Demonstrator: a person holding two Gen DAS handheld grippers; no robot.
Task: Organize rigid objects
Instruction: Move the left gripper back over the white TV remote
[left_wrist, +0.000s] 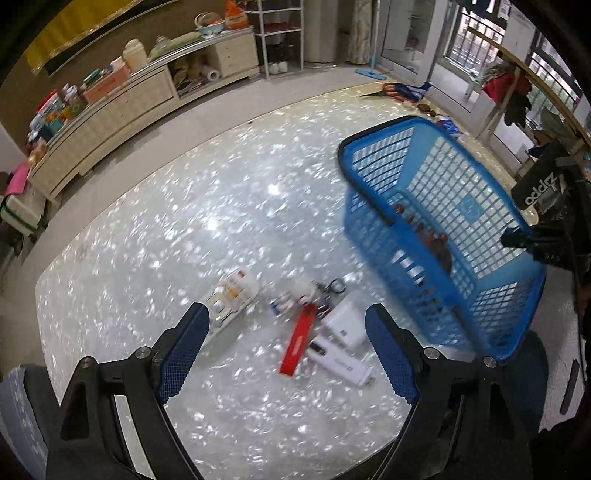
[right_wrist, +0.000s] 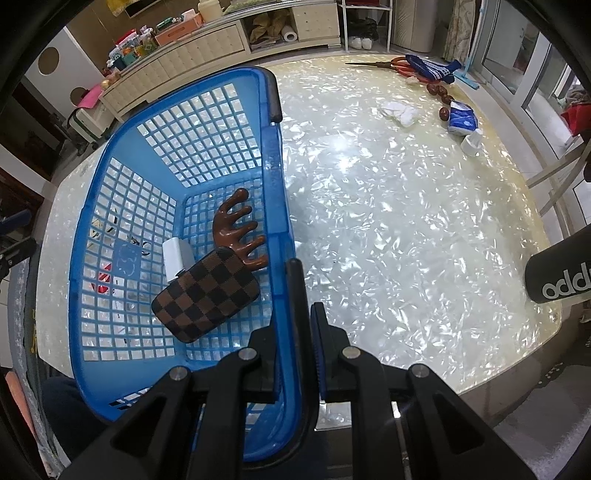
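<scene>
Right claw clamps basket rim — wallet inside, left.

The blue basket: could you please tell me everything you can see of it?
The blue basket looks like moulded plastic, with square lattice walls and floor, a solid rim and a dark handle folded along one side. It sits on the shimmering table, beside a cluster of small items. The right gripper is shut on its rim. Inside lie a checkered brown case, a brown comb with thick prongs and a small white box; the case overlaps both.
</scene>
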